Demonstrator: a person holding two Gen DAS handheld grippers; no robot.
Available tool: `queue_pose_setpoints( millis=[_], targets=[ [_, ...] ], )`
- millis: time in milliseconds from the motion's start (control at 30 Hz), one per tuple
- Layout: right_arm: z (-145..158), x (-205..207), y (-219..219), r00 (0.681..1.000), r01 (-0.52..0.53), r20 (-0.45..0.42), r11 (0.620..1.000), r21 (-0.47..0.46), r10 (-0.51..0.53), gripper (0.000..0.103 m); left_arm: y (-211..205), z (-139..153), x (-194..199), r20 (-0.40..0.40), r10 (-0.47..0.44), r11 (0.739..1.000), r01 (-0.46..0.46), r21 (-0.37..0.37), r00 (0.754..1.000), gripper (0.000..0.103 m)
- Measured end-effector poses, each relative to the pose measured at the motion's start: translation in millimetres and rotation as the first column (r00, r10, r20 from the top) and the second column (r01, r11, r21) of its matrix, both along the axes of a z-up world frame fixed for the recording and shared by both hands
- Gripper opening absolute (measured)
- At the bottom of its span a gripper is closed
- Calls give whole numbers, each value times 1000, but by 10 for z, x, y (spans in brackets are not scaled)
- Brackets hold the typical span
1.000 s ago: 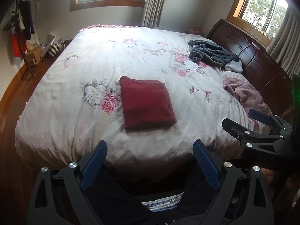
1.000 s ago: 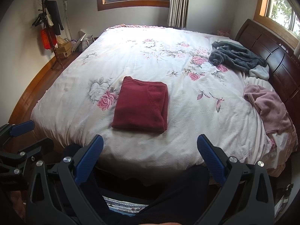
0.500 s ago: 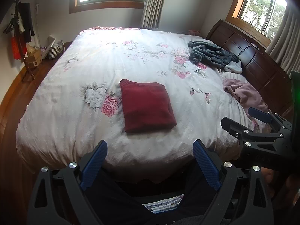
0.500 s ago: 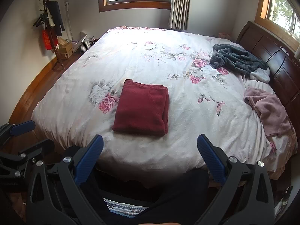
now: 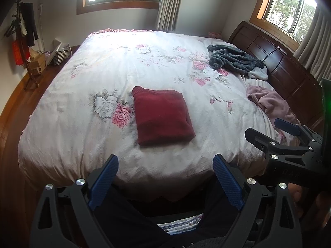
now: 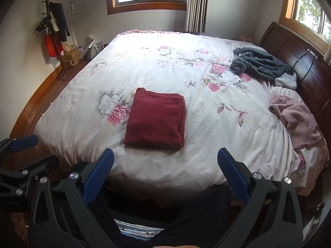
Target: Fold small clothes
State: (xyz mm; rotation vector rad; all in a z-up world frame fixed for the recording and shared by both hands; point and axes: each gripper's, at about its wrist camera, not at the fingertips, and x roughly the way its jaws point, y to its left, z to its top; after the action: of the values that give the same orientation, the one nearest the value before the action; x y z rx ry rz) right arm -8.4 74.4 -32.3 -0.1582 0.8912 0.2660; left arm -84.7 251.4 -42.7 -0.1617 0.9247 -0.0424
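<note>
Both wrist views look across a bed covered by a white quilt with pink flower prints.

Red garment: folded into a neat rectangle, lying flat on the quilt near the centre of both frames, just right of a large pink rose print. In the right wrist view a layered fold edge shows along its right side. Nothing touches it.

Left gripper: bottom of its own frame, jaws spread wide, nothing between the blue pads. It hangs off the near edge of the bed, apart from the red garment. It also appears at the lower left of the right wrist view, jaws likewise apart.

Right gripper: bottom of its own frame, jaws released and empty, held short of the quilt edge. Seen from the side at the right of the left wrist view, fingers parted.

Other cloth: a dark grey fleece garment crumpled at the upper right of the quilt, near the dark wooden headboard; a pink garment bunched at the right edge of the bed. Both lie well apart from the folded piece.

Dark trouser legs of the person fill the bottom centre between the gripper fingers.
</note>
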Motion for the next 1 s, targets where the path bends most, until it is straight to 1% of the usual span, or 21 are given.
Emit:
queue_pose_setpoints(
  millis=[1000],
  targets=[
    [-4, 28, -30, 1000, 18, -3, 1000, 8, -18, 99, 39, -71, -19, -11, 0, 1000, 0, -4, 1000, 93]
  ],
)
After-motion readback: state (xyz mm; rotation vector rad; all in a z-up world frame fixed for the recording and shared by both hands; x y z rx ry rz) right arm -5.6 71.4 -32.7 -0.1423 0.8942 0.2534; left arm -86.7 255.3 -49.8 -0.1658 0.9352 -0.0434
